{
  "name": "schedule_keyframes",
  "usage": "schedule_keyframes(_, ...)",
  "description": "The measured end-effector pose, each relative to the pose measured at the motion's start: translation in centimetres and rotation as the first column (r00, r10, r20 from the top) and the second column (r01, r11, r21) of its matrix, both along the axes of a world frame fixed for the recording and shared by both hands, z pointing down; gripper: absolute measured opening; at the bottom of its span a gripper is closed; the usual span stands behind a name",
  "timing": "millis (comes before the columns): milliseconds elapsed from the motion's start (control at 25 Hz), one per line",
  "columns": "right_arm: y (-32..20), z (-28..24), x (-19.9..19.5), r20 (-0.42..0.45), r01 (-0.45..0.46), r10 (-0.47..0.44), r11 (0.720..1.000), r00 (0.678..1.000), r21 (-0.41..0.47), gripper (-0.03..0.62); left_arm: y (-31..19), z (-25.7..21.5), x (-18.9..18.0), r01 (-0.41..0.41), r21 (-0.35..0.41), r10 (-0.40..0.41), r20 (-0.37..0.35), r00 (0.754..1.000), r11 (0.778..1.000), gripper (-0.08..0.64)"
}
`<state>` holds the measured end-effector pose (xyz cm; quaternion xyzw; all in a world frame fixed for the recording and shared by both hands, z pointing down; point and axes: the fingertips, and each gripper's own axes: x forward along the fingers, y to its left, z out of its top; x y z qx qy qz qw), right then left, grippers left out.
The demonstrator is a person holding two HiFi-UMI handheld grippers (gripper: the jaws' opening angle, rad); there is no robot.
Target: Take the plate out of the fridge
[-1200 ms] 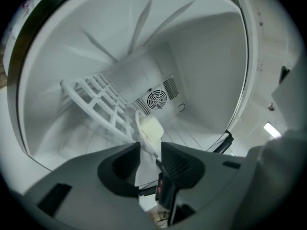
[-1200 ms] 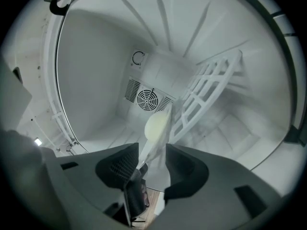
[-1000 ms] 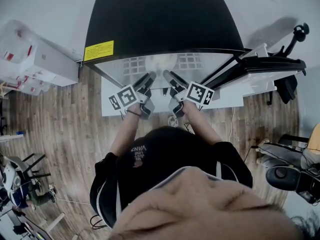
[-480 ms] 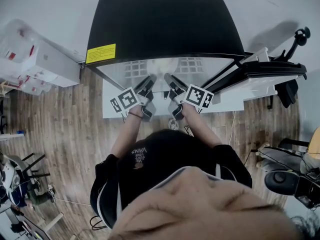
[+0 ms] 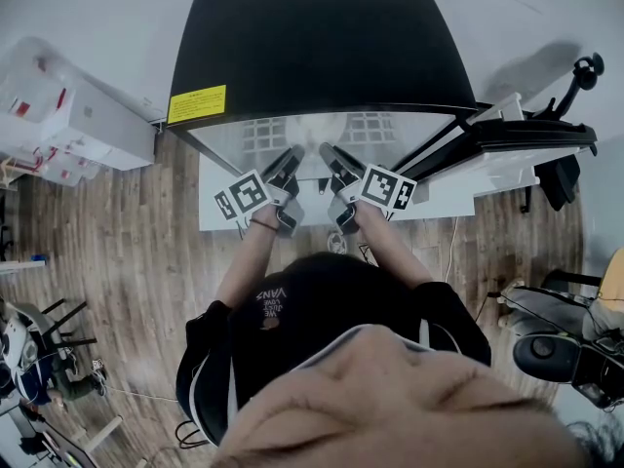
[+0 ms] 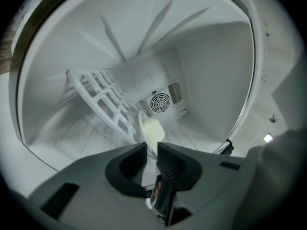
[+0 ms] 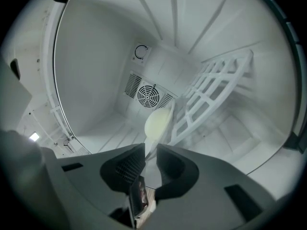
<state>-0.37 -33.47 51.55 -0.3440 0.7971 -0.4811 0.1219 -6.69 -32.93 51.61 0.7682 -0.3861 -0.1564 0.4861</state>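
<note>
Fridge [image 5: 312, 37]: one, black on top.
Fridge door [image 5: 512, 130]: one, swung open at the right.
Plate [image 7: 158, 122]: one, pale.
Tongs: two, the left tongs [image 6: 152, 146] and the right tongs [image 7: 151, 148]; the right pair's jaws have just been closing, with the plate's rim between them.
Marker cubes: two, a left cube [image 5: 242, 191] and a right cube [image 5: 388, 185].
Wire shelf [image 6: 103, 104]: one, white.
Fan grille [image 6: 159, 101]: one, round, on the back wall.
Yellow label [image 5: 196, 103]: one.
Person [image 5: 322, 330]: one.
White boxes [image 5: 68, 115]: a stack at the left, number not clear.
</note>
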Motion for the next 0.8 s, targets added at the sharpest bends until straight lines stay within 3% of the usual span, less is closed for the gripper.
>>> schedule_keyframes(800, 1.4, -0.4, 0.2, -0.020, -0.005, 0.006, 1.000, 1.000, 0.023, 0.083, 1.3, -0.5, 0.2, -0.012, 0.016, 0.012, 0.005, 1.000, 1.000, 0.071)
